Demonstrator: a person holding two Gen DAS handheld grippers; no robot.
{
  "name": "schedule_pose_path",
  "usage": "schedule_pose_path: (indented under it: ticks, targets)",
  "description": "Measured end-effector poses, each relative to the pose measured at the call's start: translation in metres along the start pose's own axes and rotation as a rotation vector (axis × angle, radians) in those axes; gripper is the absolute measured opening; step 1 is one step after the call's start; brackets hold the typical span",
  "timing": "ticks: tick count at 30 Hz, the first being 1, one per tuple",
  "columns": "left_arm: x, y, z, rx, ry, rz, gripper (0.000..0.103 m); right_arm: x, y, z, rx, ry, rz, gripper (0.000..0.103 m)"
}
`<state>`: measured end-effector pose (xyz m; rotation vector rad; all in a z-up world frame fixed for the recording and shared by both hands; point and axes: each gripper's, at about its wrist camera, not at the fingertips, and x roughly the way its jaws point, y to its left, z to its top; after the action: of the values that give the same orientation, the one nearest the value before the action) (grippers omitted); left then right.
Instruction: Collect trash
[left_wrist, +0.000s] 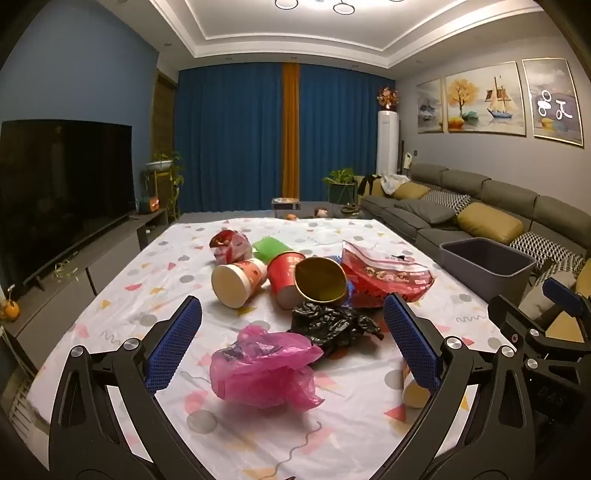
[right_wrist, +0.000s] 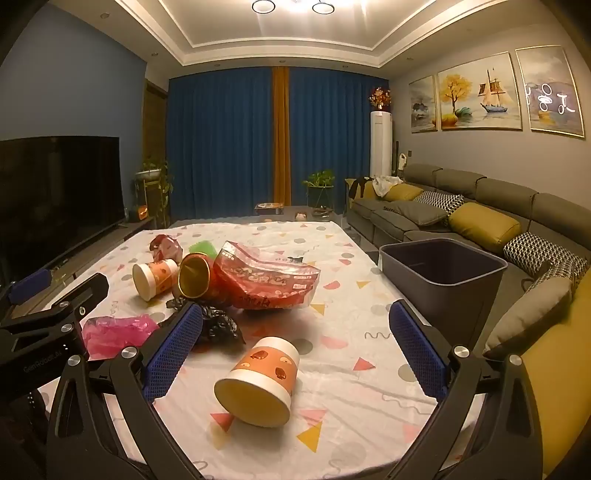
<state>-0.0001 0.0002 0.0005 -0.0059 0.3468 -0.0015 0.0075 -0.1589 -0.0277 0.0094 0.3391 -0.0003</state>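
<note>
Both my tongs, left (left_wrist: 291, 343) and right (right_wrist: 295, 347), gape empty. I drop my right tongs squarely over the near cup (right_wrist: 258, 384), squeeze gently, then carry it right to the bin (right_wrist: 443, 273).

The surface (left_wrist: 332, 424) wears a thin, matt printed cloth, lightly wrinkled. The pink bag (left_wrist: 264, 369) is crinkled translucent plastic film; the black bag (left_wrist: 332, 325) is glossy, crumpled film. The nearest cup (right_wrist: 258, 380) looks like smooth paper, and the gold-lined cup (left_wrist: 319, 278) has a shiny metallic inside. The red pouch (right_wrist: 266, 280) is glossy plastic. The grey bin (right_wrist: 443, 273) is matt plastic.
</note>
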Motion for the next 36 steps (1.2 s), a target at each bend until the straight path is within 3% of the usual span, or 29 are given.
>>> schedule_pose_path:
  ticks: [14, 36]
  targets:
    - [-0.001, -0.003, 0.001, -0.007, -0.006, 0.0, 0.097, -0.002, 0.0, 0.011, -0.007, -0.002, -0.013, 0.098]
    - [0.003, -0.007, -0.01, -0.023, -0.005, -0.002, 0.097, 0.001, -0.002, -0.001, 0.018, -0.016, -0.011, 0.098]
